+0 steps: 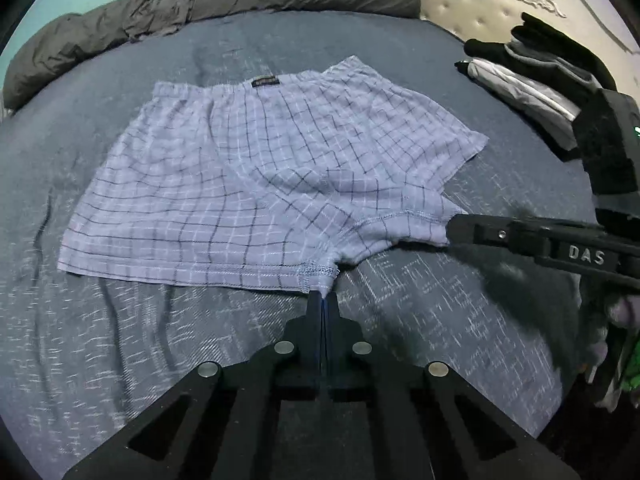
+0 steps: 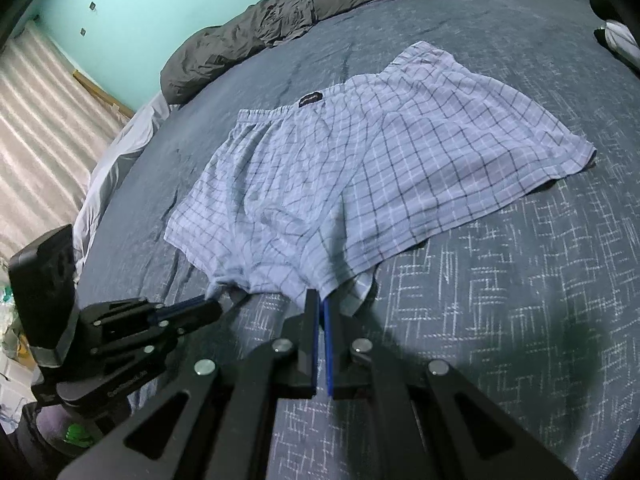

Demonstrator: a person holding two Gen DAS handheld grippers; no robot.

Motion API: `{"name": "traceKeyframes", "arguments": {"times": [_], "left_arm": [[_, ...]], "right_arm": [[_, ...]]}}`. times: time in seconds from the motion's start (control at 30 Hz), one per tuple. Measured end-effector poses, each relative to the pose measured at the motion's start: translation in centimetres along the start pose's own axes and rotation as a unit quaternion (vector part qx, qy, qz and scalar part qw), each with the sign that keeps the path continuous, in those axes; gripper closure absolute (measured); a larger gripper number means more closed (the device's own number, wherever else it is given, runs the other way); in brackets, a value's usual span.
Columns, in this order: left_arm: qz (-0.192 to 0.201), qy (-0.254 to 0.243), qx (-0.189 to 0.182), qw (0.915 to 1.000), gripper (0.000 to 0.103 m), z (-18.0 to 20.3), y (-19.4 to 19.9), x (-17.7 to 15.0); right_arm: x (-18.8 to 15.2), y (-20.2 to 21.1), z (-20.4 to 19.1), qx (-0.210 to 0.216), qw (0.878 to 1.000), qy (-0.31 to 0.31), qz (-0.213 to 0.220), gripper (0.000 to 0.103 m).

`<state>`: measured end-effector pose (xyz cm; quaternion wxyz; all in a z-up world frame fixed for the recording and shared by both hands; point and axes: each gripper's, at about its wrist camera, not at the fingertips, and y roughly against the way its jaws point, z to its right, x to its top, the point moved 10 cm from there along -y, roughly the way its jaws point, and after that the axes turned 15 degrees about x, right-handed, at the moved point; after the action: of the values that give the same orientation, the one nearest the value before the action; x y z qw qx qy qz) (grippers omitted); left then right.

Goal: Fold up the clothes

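Item: checked shorts [image 1: 256, 176], flat on bed [image 1: 400, 304] | left tongs [image 1: 322, 298] pinch crotch hem | right tongs [image 2: 321, 300] pinch leg hem | purpose, judged: paired grip for folding.

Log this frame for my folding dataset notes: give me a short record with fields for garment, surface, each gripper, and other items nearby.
garment: plaid boxer shorts, spread flat, waistband on the far side
surface: dark blue bedsheet with a light pattern
left gripper: shut on the hem at the crotch
right gripper: shut on a leg hem
far edge: rolled grey duvet
right side, left wrist view: pile of dark and grey clothes
fold state: not yet folded
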<state>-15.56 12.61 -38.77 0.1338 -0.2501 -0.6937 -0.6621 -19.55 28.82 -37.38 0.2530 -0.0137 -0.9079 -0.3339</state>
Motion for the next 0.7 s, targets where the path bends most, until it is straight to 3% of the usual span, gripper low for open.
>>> {"name": "traceKeyframes", "arguments": {"times": [0.37,0.7], "left_arm": [[-0.035,-0.011,-0.001,0.9993,0.102,-0.5,-1.0,-2.6],[0.036,0.033,-0.012,0.9987,0.099,-2.6,1.9,2.3]], "right_arm": [[-1.8,-1.0,1.2,-0.018,0.999,-0.011,-0.041,0.101],[-0.9,0.3,0.4,-0.021,0.999,-0.006,-0.032,0.101]]}}
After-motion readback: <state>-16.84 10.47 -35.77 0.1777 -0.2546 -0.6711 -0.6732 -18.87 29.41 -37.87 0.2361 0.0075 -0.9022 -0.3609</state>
